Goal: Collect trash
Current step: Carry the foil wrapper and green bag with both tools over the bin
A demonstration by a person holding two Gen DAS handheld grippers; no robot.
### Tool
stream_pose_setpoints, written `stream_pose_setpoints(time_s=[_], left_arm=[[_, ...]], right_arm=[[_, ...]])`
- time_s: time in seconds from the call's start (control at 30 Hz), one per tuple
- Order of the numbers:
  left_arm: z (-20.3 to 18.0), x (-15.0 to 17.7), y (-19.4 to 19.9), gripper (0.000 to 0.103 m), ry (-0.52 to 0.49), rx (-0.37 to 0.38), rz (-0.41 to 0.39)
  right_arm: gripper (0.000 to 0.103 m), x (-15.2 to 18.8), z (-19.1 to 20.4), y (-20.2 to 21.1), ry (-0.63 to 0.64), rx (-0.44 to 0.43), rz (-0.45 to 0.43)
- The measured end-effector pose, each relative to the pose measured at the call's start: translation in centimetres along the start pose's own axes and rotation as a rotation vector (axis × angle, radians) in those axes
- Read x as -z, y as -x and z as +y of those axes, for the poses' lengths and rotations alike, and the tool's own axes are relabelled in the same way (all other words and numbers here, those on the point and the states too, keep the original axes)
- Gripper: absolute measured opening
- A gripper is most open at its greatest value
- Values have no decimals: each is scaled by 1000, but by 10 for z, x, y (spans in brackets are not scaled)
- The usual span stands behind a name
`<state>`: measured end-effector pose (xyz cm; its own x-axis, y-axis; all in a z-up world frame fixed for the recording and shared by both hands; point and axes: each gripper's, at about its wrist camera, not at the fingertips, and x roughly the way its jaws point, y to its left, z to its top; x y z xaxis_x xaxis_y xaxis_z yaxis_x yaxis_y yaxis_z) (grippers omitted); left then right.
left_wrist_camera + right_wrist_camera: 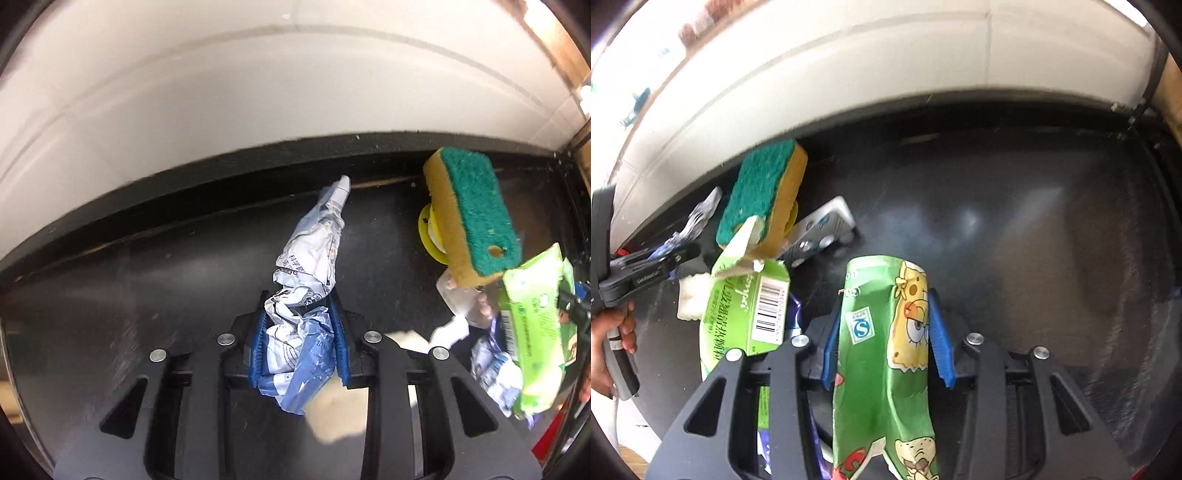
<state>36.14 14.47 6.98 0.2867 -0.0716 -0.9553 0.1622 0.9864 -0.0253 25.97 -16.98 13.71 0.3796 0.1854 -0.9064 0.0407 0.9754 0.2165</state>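
Note:
A crumpled blue-and-white wrapper (310,251) lies on the black surface (147,280) and reaches toward the white wall. Its near end sits between the blue pads of my left gripper (298,306), which is shut on it. In the right wrist view, a green snack bag (871,369) with a yellow cartoon figure stands between the blue pads of my right gripper (884,295), which is shut on its sides. The bag's lower part runs down out of sight.
Between the two grippers lies a heap: a green-and-yellow sponge (469,214) (761,192), a light-green wipes pack (535,332) (738,314), a silver blister pack (823,229), a yellow lid (428,236) and white tissue (450,328). A person's hand (613,332) holds the left gripper's handle.

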Motion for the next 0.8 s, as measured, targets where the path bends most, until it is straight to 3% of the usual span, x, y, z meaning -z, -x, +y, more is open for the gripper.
stream_pose_setpoints(time_s=[0.17,0.27,0.37,0.57,0.7,0.8], left_arm=[[7,20,37,29,52,-28,-50],[-17,30,50,29,83,-28,-60],[-16,48,58,29,106,-29,-53],[-27,90,78,29,132,-53,-64],[-17,125,105,29,222,-56,-95],[9,177,129,30,338,-75,-115]], right_arm=[[41,-1,-18,24,12,36,-67],[41,6,-27,35,22,57,-90],[41,15,-35,42,18,69,-109],[41,33,-56,95,18,57,-183],[41,25,-6,118,140,-17,-234],[41,31,72,117,319,-116,-217]])
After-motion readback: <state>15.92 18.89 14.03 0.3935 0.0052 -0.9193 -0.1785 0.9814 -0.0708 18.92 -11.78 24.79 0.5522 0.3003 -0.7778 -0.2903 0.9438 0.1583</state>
